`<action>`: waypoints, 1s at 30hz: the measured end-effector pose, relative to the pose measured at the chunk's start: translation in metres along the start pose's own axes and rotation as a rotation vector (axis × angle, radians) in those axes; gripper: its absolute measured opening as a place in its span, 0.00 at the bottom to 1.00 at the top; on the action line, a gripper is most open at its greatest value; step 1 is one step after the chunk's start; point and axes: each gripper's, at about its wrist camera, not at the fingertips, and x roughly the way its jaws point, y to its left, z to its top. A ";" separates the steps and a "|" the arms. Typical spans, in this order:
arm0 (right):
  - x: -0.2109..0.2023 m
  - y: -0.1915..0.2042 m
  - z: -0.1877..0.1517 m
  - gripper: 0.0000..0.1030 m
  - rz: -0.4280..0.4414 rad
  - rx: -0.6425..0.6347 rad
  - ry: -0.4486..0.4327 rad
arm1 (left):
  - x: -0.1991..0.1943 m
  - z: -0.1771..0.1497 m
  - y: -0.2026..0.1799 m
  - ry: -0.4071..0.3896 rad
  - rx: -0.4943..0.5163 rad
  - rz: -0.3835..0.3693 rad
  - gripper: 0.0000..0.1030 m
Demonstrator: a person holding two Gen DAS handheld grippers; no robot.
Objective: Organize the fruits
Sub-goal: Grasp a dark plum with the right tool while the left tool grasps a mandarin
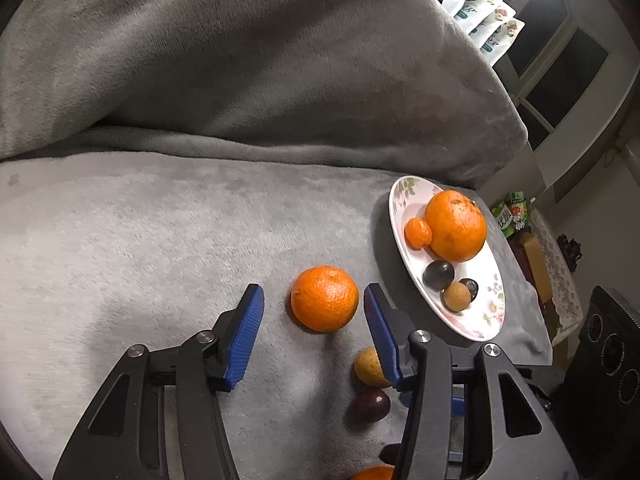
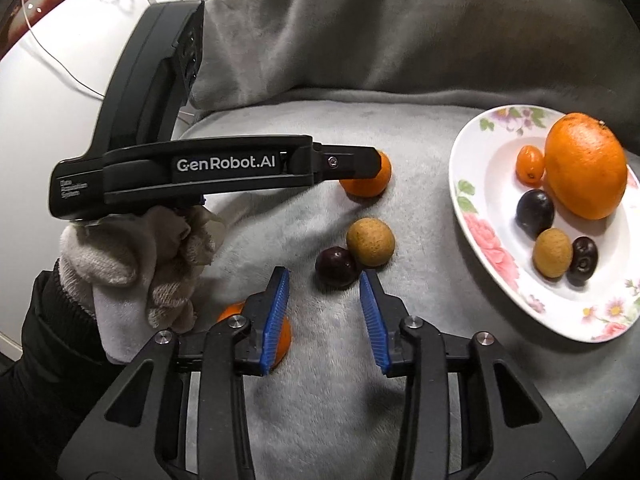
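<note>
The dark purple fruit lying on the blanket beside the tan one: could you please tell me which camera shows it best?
The right wrist view shows the dark purple fruit best: whole, unobstructed, touching the tan fruit. The left wrist view catches it low in shadow, beside the left gripper.

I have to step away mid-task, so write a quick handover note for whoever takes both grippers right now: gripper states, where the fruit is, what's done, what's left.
Left gripper: open, fingers either side of the loose orange on the grey blanket, not yet pressing it.
Right gripper: open, empty, just short of the dark plum, which touches a tan round fruit.
Another small orange lies partly hidden under the right gripper's left finger.
Done: the floral plate holds a big orange, a kumquat, two dark fruits and a tan one.
Left: four loose fruits to plate.
</note>
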 end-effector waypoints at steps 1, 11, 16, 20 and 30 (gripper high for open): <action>0.003 0.000 0.001 0.37 -0.003 0.001 0.004 | 0.001 0.000 0.000 0.002 0.000 0.000 0.47; 0.027 0.001 0.012 0.32 -0.060 0.031 0.019 | 0.005 -0.001 0.001 0.014 0.001 -0.017 0.41; 0.040 0.007 0.019 0.24 -0.091 0.012 0.019 | 0.004 -0.001 0.000 0.008 0.006 -0.033 0.33; 0.044 0.008 0.021 0.23 -0.094 0.002 0.017 | 0.005 -0.002 -0.002 0.002 0.016 -0.026 0.33; 0.022 0.006 0.010 0.23 -0.064 -0.006 -0.001 | 0.001 -0.001 -0.005 -0.006 0.009 -0.013 0.32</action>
